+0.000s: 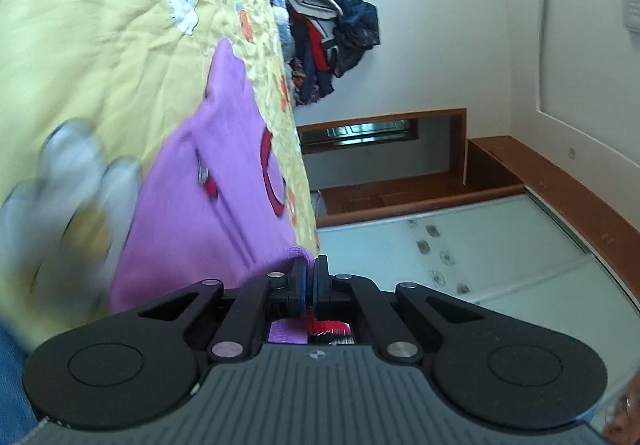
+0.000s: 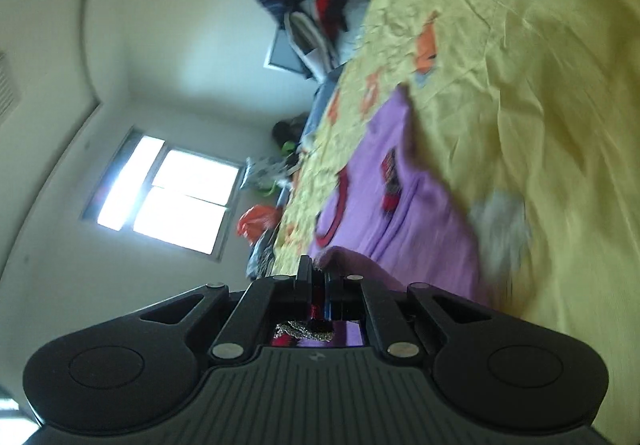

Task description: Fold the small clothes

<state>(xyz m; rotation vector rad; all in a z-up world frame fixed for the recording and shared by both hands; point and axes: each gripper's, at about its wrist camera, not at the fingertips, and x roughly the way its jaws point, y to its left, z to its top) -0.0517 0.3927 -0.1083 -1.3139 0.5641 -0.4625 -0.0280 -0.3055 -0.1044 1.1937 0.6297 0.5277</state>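
The small purple knit top with a red-trimmed neckline (image 1: pixel 224 181) lies spread across the yellow quilted bedspread with orange patches (image 1: pixel 100 25), and one end of it lifts off the bed toward the cameras. The left gripper (image 1: pixel 311 279) has its jaws pressed together on a purple edge of that top, with purple and red cloth showing behind the fingers. The right gripper (image 2: pixel 317 281) is likewise clamped on the garment's edge, with red, purple and a glittery scrap visible just behind its jaws.

Judging by how it lies, the top (image 2: pixel 400 205) is mostly flat and no fold shows yet; the two held corners suggest a first fold is only starting. A heap of dark, red and white clothes (image 1: pixel 324 29) sits at the far end of the bed, apparently unfolded, so much seems left to do.

A small red and dark motif (image 2: pixel 390 181) marks the top's front, too blurred to read. A white cartoon patch (image 1: pixel 184 1) on the bedspread shows no legible writing. No brand is readable anywhere.
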